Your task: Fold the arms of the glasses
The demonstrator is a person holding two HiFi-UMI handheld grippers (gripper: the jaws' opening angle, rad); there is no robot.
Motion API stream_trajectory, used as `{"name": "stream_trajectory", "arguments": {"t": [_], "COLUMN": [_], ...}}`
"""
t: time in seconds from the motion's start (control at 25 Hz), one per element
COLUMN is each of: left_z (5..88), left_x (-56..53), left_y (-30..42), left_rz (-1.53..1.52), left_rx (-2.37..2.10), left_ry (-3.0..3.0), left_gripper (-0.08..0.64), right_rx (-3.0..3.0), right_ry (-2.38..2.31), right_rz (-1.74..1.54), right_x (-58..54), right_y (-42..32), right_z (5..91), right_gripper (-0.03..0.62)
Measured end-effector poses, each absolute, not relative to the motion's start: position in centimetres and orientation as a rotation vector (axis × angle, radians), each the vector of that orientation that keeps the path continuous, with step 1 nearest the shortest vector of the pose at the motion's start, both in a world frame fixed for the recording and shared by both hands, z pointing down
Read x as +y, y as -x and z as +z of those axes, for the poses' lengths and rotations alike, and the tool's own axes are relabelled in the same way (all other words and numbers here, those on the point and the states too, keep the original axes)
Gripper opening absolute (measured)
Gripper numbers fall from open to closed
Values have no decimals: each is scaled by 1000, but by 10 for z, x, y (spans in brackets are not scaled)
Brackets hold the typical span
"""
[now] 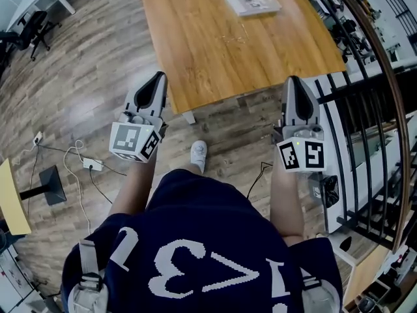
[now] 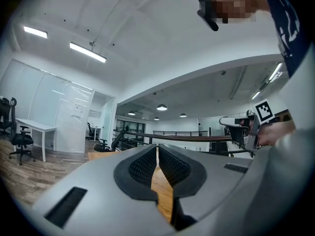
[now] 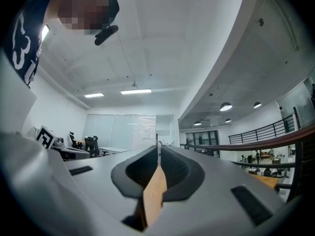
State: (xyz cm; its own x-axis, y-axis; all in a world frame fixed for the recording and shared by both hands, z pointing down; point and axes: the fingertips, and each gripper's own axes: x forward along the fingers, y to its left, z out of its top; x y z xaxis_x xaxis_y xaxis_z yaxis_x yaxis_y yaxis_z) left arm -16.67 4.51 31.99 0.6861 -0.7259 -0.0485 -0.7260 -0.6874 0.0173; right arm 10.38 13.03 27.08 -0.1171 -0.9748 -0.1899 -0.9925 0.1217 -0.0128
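On the wooden table (image 1: 195, 51) lies a faint, thin outline that may be the glasses (image 1: 234, 38); it is too small to tell for sure. My left gripper (image 1: 158, 78) hangs over the table's near edge, level, jaws together with nothing between them. My right gripper (image 1: 294, 81) is held beside the table's near right corner, also shut and empty. In the left gripper view the ribbed pads (image 2: 142, 166) meet at the tips. The right gripper view shows its pads (image 3: 177, 171) closed to a thin slit. Both grippers stay well short of the faint outline.
A flat white packet (image 1: 253, 1) lies at the table's far end. A black railing (image 1: 365, 109) with a wooden handrail runs along the right. Cables and a power strip (image 1: 91, 164) lie on the wood floor at left. A person's white shoe (image 1: 199, 152) stands under the table edge.
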Motion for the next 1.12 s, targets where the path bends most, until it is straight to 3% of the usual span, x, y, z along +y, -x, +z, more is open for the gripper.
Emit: {"name": "stream_trajectory", "arguments": {"t": [1.12], "left_z": [319], "left_x": [-121], "left_y": [142], "left_rz": [61], "left_rx": [1449], "left_ry": [2821], "left_gripper": [25], "right_rx": [2421], "right_ry": [1799], "right_rz": [130], "right_x": [-80], "right_y": [-131], "right_z": [268], "right_gripper": [40]}}
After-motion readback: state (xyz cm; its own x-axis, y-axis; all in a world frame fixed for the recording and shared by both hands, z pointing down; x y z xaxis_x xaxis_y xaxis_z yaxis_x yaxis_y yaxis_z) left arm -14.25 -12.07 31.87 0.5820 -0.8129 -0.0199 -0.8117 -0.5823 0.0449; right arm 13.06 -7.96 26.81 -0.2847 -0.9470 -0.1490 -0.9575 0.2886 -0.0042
